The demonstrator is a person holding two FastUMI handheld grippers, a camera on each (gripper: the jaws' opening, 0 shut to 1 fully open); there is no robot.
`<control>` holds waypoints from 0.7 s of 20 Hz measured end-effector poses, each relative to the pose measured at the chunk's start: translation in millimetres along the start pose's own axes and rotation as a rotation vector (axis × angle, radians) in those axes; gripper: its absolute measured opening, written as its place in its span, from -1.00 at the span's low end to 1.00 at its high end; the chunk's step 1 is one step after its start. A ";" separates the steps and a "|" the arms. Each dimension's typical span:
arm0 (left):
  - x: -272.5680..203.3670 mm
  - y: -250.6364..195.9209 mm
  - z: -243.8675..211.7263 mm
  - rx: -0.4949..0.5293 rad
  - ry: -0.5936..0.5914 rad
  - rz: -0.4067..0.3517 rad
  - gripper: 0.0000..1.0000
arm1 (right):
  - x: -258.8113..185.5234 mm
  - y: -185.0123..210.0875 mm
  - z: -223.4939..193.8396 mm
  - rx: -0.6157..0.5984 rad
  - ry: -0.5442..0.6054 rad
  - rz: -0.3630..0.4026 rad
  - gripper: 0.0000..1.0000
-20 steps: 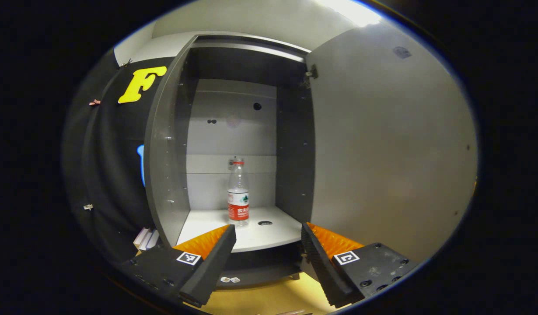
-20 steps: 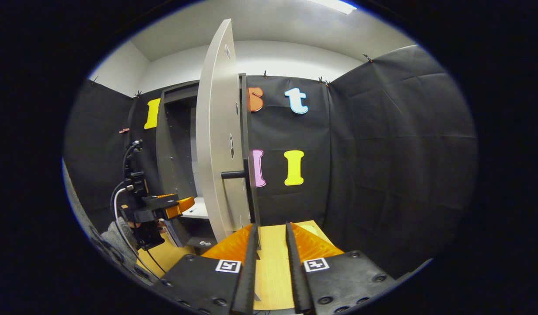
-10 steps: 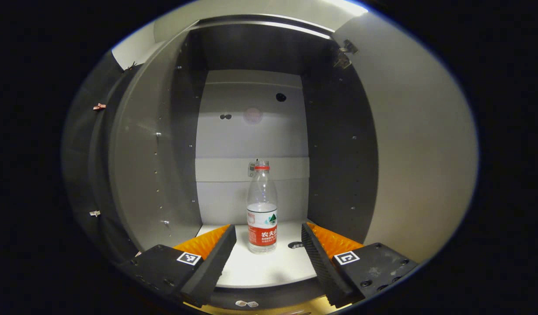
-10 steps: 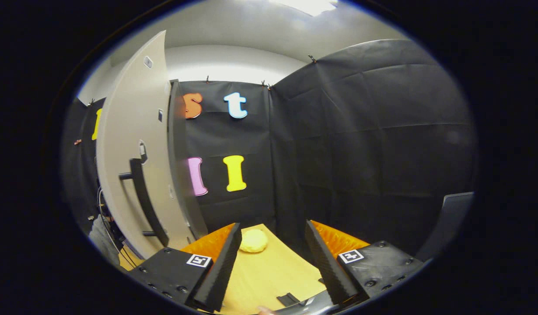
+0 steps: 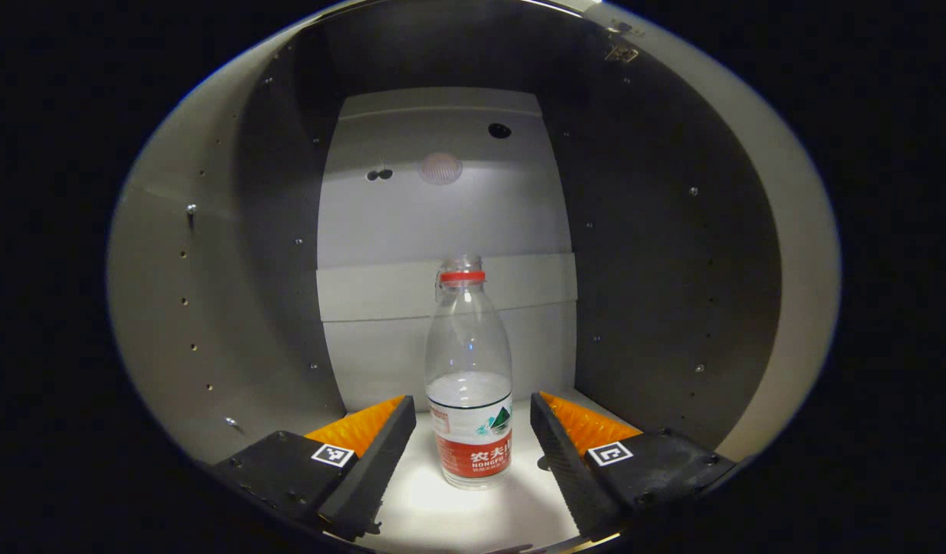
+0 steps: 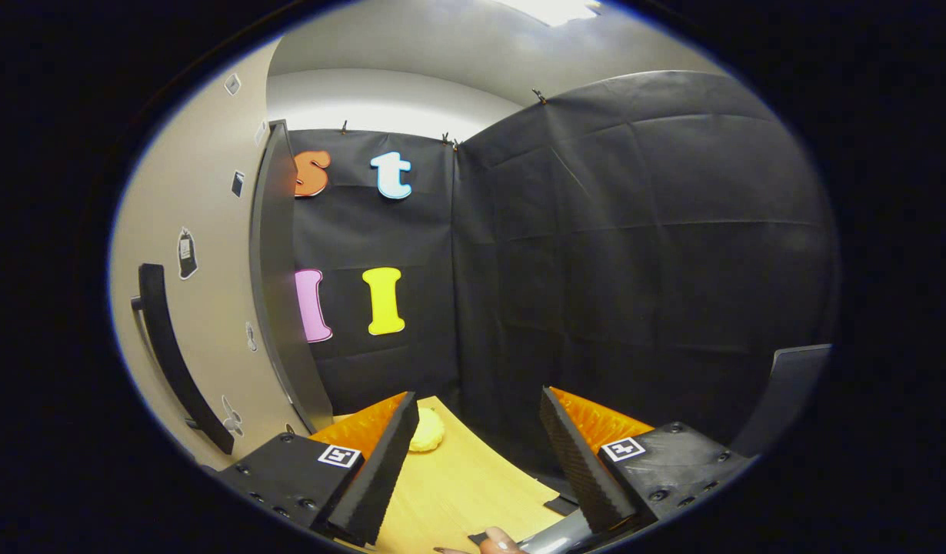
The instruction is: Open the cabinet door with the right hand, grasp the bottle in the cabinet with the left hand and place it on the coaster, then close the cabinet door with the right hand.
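A clear plastic bottle (image 5: 470, 377) with a red cap ring and a red label stands upright on the cabinet's white shelf (image 5: 473, 512). My left gripper (image 5: 473, 442) is open inside the cabinet, one finger on each side of the bottle's lower half, neither touching it. In the right gripper view the open cabinet door (image 6: 200, 308) with its dark bar handle (image 6: 169, 354) stands at the left. My right gripper (image 6: 477, 454) is open over the wooden table (image 6: 465, 492), holding nothing. A round yellow coaster (image 6: 427, 435) lies on the table near the door's foot.
The cabinet's dark side walls (image 5: 657, 292) and pale back panel (image 5: 442, 231) close in around my left gripper. Black cloth walls (image 6: 634, 254) bound the table at the back and right. A fingertip (image 6: 497, 542) shows at the bottom edge of the right gripper view.
My left gripper has moved forward into the cabinet until its fingers flank the bottle. My right gripper has let go of the door handle, opened, and swung right away from the door.
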State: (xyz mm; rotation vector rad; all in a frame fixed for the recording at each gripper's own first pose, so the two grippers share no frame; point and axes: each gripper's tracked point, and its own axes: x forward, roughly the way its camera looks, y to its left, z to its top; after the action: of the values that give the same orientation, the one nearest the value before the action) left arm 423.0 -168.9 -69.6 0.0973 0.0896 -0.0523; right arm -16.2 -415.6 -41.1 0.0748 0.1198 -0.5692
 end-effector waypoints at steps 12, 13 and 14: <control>26.5 3.1 -1.0 -0.029 0.035 -0.012 0.51 | 11.6 8.5 3.7 -0.004 0.006 0.018 0.94; 17.2 1.6 2.3 -0.032 0.027 -0.026 0.51 | 8.0 9.6 4.7 0.000 0.002 0.020 0.94; 6.7 2.1 6.4 -0.033 0.020 -0.034 0.51 | 4.9 11.4 4.5 0.003 0.000 0.020 0.94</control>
State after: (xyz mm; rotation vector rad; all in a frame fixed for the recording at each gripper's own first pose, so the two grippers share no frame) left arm 430.3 -167.8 -63.7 0.0634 0.1120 -0.0837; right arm -5.5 -409.1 -36.9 0.0791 0.1177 -0.5496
